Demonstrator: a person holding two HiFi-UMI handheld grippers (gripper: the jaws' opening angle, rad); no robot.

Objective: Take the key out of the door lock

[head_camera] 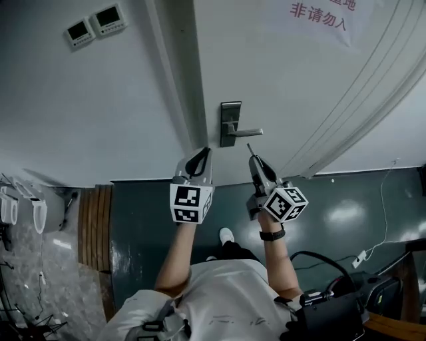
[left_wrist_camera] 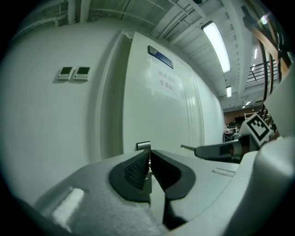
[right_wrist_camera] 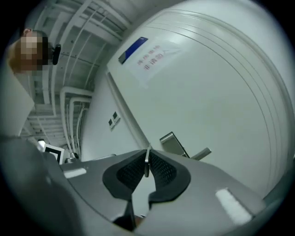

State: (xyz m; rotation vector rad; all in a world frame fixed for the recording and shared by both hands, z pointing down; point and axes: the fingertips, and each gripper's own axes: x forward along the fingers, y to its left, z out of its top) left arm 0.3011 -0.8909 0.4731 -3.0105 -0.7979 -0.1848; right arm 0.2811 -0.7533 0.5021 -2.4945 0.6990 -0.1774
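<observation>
The metal lock plate with its lever handle sits on the white door, just beyond both grippers. My right gripper is shut on a thin metal key, held upright between its pads, with the tip sticking out past the fingertips. It hangs a little below and right of the plate, clear of the door. My left gripper is level with it, lower left of the plate, jaws together and nothing between them. The left gripper view shows the plate just over its closed fingertips and the key tip to the right.
Two small wall panels are mounted left of the door frame. A sign with red print hangs high on the door. A white cable and power strip lie on the dark floor at right, and wooden slats at left.
</observation>
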